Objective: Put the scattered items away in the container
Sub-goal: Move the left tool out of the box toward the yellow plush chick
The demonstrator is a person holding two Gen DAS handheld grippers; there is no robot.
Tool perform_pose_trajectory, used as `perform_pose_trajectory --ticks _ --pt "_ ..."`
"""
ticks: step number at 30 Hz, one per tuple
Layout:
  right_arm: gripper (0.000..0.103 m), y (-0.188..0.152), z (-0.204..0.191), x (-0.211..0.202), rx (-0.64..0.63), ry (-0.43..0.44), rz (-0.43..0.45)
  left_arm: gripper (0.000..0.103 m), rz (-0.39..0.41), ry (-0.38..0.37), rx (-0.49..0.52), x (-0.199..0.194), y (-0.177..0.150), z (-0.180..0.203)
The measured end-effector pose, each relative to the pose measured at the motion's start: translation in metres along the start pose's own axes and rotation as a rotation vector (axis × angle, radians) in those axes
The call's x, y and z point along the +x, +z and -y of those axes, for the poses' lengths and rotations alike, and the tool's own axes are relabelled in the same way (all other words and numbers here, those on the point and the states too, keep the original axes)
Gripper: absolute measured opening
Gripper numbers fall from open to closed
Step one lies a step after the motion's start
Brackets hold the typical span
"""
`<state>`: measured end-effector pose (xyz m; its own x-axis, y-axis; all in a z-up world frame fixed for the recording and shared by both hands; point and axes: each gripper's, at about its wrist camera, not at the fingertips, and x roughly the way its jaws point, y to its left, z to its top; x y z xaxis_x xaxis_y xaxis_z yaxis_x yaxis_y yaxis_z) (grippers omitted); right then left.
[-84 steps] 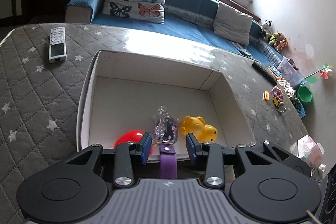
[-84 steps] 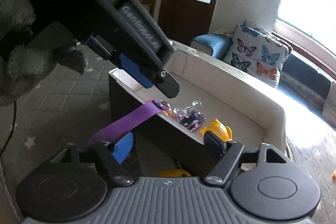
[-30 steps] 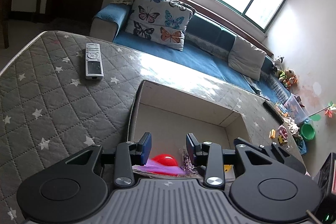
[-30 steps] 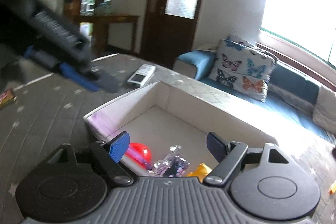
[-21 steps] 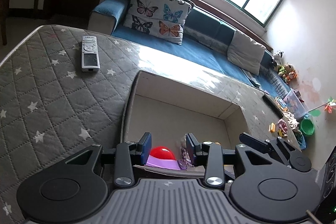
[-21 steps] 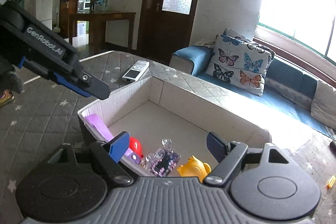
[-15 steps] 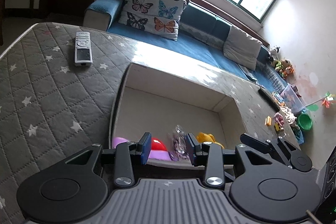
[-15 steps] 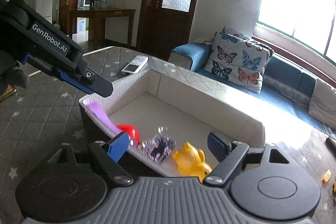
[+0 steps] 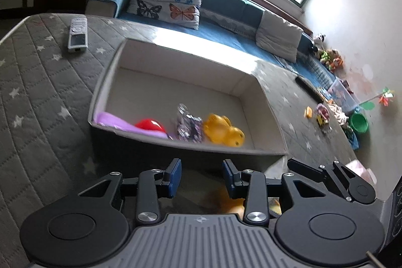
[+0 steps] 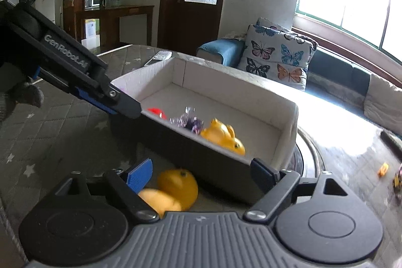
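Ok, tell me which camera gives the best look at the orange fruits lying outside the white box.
The right wrist view: two round orange fruits lie in plain sight just beyond the open right gripper. The left wrist view shows only an orange sliver behind the left gripper.

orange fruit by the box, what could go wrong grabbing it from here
1. The orange fruit is round and lies close against the box's dark outer wall, so the right hand-held gripper, open above it, may clip the wall or nudge the fruit away.
2. A second yellow-orange item touches it and could get pinched too.
3. The left hand-held gripper hovers nearby and might collide.
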<state>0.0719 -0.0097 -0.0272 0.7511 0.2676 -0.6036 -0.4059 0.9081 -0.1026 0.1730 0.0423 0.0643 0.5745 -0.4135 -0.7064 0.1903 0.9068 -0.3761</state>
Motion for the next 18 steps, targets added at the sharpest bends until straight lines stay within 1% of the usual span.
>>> perform_pose_trajectory --ticks 11,18 --pt "0.09 -0.037 0.002 -0.03 0.072 -0.024 -0.004 0.039 -0.029 -0.06 0.031 0.005 -0.026 0.036" --pt "0.091 -0.055 0.006 -0.041 0.123 -0.033 -0.022 0.039 -0.043 -0.097 0.051 0.007 -0.039 0.058"
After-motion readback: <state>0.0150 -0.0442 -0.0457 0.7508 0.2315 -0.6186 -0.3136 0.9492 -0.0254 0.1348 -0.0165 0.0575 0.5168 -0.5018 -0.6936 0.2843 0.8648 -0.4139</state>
